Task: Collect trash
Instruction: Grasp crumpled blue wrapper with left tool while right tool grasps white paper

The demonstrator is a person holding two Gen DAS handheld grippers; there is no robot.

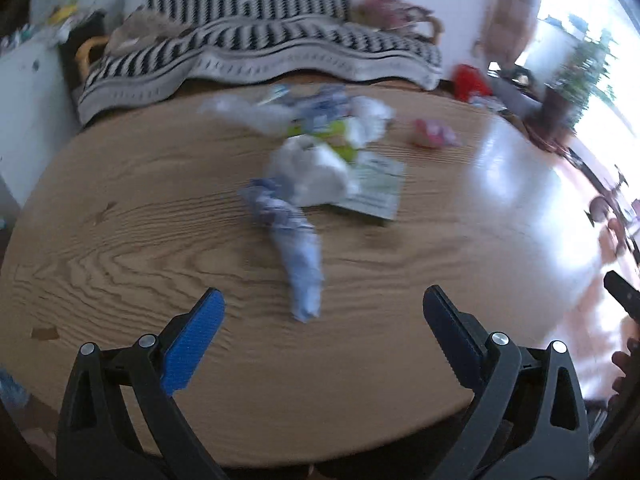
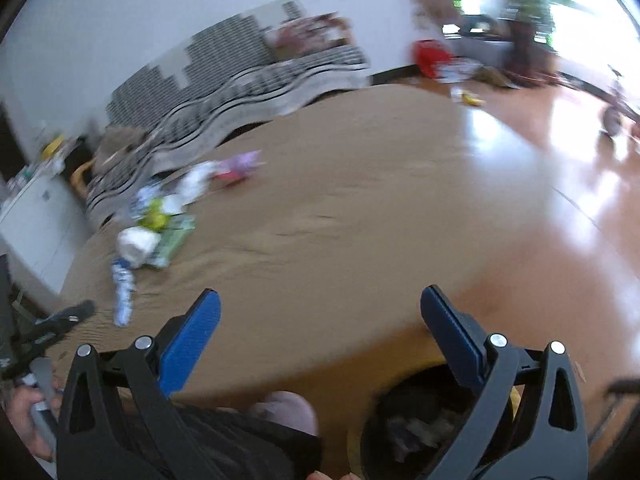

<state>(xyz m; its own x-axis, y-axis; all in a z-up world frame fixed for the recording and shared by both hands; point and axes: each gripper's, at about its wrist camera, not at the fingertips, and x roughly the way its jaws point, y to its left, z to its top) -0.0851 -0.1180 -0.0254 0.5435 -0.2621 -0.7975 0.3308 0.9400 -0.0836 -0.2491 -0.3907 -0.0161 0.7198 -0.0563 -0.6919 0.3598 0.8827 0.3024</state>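
Note:
A pile of trash lies on the round wooden table (image 1: 120, 240). A twisted blue-and-white wrapper (image 1: 298, 252) lies nearest, with a crumpled white bag (image 1: 312, 168), a green-and-white packet (image 1: 376, 188) and a pink wrapper (image 1: 434, 134) behind it. My left gripper (image 1: 324, 304) is open and empty, just short of the blue wrapper. My right gripper (image 2: 320, 304) is open and empty above the table's near edge, far right of the trash pile (image 2: 154, 232). A dark bin (image 2: 416, 428) with trash in it sits below the table edge.
A black-and-white striped sofa (image 1: 256, 44) stands behind the table. A red object (image 1: 470, 80) and clutter lie on the glossy floor at right. A white cabinet (image 1: 24, 112) stands at left. The left gripper (image 2: 52, 324) and the hand holding it show in the right wrist view.

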